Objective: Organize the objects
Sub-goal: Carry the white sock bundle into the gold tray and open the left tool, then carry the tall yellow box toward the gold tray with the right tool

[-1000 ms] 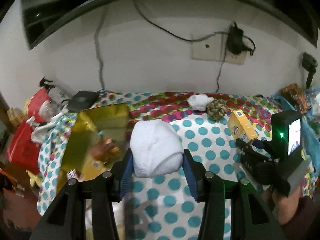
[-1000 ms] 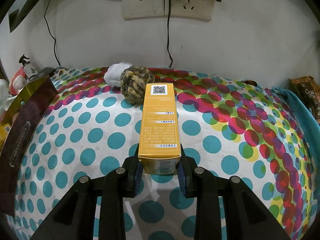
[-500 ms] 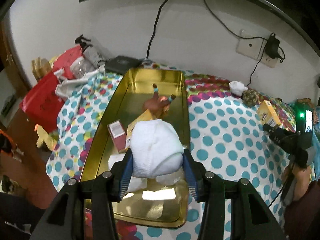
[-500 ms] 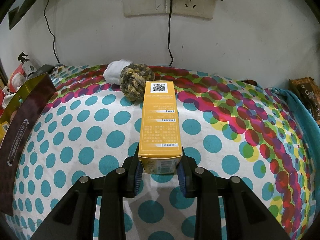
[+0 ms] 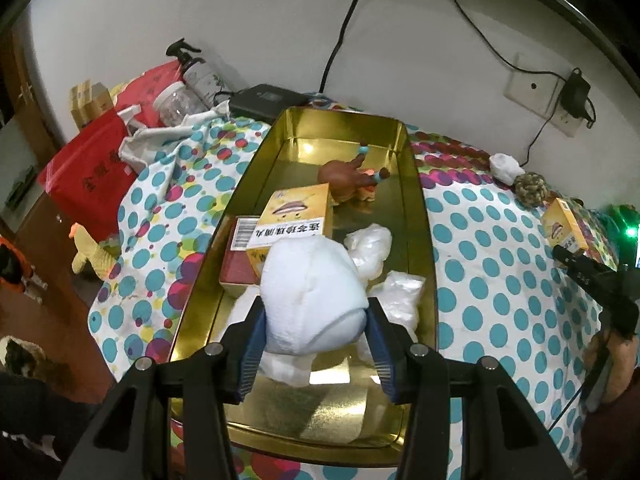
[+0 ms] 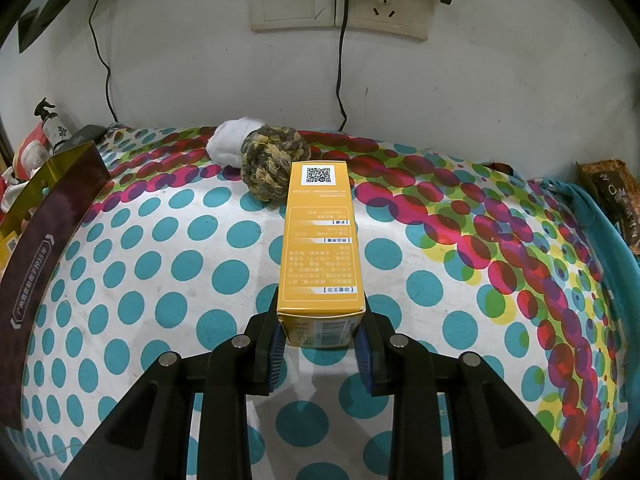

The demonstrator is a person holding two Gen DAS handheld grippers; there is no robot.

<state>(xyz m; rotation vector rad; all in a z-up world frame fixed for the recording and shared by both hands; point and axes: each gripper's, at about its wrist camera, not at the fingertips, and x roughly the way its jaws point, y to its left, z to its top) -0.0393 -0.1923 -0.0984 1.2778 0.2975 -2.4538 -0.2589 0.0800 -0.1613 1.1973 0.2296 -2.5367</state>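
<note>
My left gripper [image 5: 314,334] is shut on a white rolled sock [image 5: 312,292] and holds it above the near half of a gold tin tray [image 5: 418,216]. Inside the tray lie a yellow box [image 5: 294,226], a dark red box [image 5: 240,258], a brown toy [image 5: 346,178] and several white bundles [image 5: 370,244]. My right gripper [image 6: 320,340] is shut on the near end of a long yellow box [image 6: 320,240] that rests on the polka-dot cloth [image 6: 160,264]. Behind that box sit a woven rope ball [image 6: 272,166] and a white sock ball [image 6: 230,144].
The tray's dark outer wall [image 6: 44,240] stands at the left of the right wrist view. Wall sockets with cables [image 6: 340,0] hang above the table. A red bag [image 5: 88,164], a jar [image 5: 174,102] and a spray bottle [image 5: 200,72] crowd the far left. A snack packet [image 6: 612,196] lies far right.
The left gripper has carried the white sock leftward from over the cloth to above the gold tray and lowered it. The right gripper and its yellow box have stayed put.
</note>
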